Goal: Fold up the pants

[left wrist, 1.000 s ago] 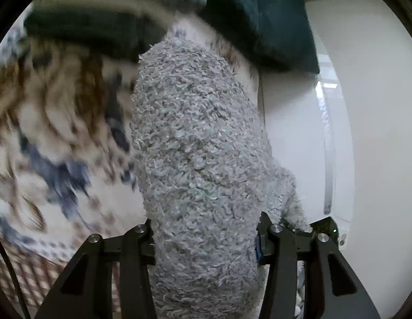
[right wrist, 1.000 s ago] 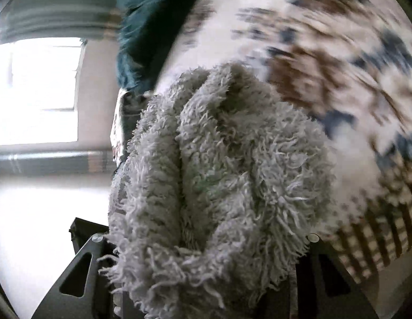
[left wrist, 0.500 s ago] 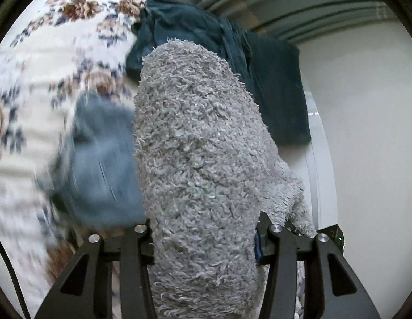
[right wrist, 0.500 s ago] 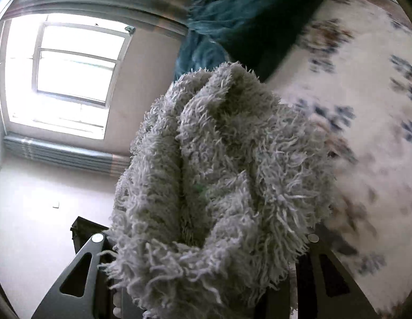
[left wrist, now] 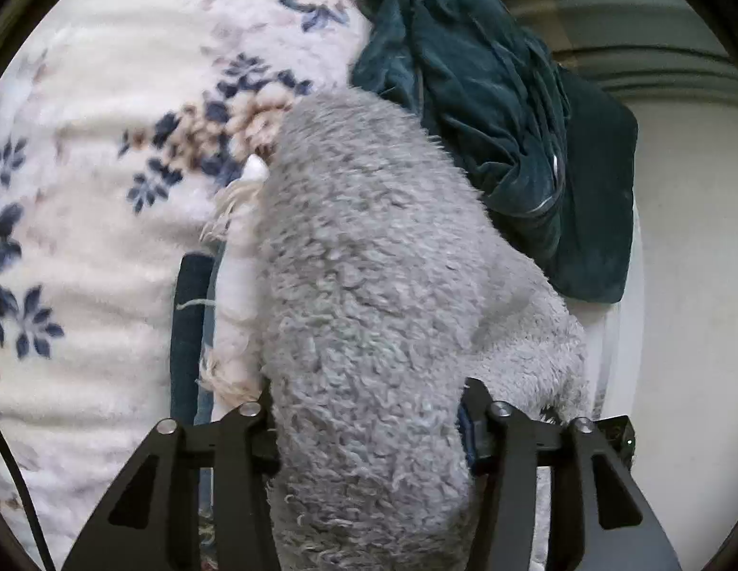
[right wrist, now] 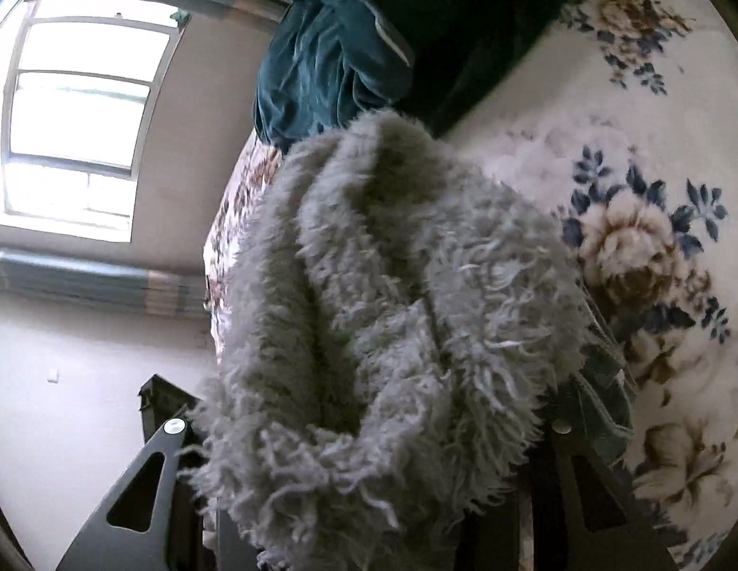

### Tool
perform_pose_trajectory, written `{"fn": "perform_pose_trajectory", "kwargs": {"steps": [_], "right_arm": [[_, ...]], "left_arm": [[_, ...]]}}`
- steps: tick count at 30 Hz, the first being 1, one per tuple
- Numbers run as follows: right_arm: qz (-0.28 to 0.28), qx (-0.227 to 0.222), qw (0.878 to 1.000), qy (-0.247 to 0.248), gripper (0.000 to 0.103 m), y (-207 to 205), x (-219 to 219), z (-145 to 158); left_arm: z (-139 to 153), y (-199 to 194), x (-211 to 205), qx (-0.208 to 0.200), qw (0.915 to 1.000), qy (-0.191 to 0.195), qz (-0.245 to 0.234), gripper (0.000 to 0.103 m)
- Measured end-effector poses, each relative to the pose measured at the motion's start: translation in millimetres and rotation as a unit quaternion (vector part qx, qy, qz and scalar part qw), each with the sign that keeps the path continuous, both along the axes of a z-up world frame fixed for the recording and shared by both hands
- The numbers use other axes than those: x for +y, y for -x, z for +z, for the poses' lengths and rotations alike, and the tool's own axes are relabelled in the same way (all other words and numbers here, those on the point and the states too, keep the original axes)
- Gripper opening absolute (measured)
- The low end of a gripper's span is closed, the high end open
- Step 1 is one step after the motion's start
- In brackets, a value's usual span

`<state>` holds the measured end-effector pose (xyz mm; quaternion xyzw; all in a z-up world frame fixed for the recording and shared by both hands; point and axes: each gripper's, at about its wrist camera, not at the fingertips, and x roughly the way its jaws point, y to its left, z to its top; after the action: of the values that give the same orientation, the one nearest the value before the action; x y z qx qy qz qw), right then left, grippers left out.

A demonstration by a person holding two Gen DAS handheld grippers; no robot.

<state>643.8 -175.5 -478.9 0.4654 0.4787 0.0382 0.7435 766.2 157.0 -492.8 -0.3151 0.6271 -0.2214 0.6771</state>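
The grey fluffy pants [left wrist: 383,314] fill the middle of the left wrist view, bunched between the fingers of my left gripper [left wrist: 369,409], which is shut on them. In the right wrist view the same grey pants [right wrist: 378,333] hang in thick folds from my right gripper [right wrist: 369,428], which is also shut on them; its fingertips are hidden by the pile. Both grippers hold the pants above a floral blanket [left wrist: 107,190]. A blue denim edge [left wrist: 188,333] and a white frayed strip [left wrist: 235,285] show left of the pants.
A dark teal garment [left wrist: 502,109] lies heaped at the far end of the bed, also in the right wrist view [right wrist: 350,62]. The floral blanket [right wrist: 654,238] covers the bed. A window [right wrist: 78,119] and white wall lie beyond the bed edge.
Both grippers have swung forward over the bed with the pants still held. The teal garment has come nearer and the blue denim has slid down beside the left gripper.
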Motion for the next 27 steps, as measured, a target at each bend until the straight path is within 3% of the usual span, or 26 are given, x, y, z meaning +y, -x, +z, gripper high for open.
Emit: {"fn": "perform_pose_trajectory", "kwargs": {"steps": [2,5,6,8,10,11,14,17,23,27], "right_arm": [[0.024,0.015,1.0,0.013,0.058,-5,-1,-2],[0.065,0.037,0.996,0.054,0.086,-9,1,8],[0.078,0.038,0.993,0.084,0.092,-8,4,18],[0.11,0.046,0.979,0.168,0.093,-4,14,38],[0.133,0.057,0.959,0.245,0.093,4,25,57],[0.14,0.062,0.948,0.277,0.093,8,29,65],[0.143,0.067,0.924,0.349,0.098,23,34,90],[0.131,0.071,0.916,0.373,0.098,36,30,112],[0.14,0.064,0.913,0.378,0.098,81,40,180],[0.15,0.053,0.905,0.394,0.098,114,44,229]], "left_arm": [[8,3,0,-0.007,0.9996,-0.027,0.004,0.056],[34,12,-9,-0.029,0.9949,-0.097,0.001,0.06],[44,17,-13,-0.044,0.9912,-0.125,0.0,0.071],[65,34,-24,-0.071,0.9796,-0.187,-0.006,0.091],[77,46,-32,-0.102,0.9669,-0.234,-0.009,0.095],[90,60,-39,-0.122,0.9551,-0.27,-0.012,0.098],[104,83,-48,-0.14,0.9367,-0.321,-0.012,0.102],[117,106,-53,-0.143,0.9278,-0.344,-0.004,0.102],[163,154,-70,-0.176,0.9029,-0.392,0.004,0.102],[202,188,-82,-0.19,0.898,-0.397,0.004,0.102]]}}
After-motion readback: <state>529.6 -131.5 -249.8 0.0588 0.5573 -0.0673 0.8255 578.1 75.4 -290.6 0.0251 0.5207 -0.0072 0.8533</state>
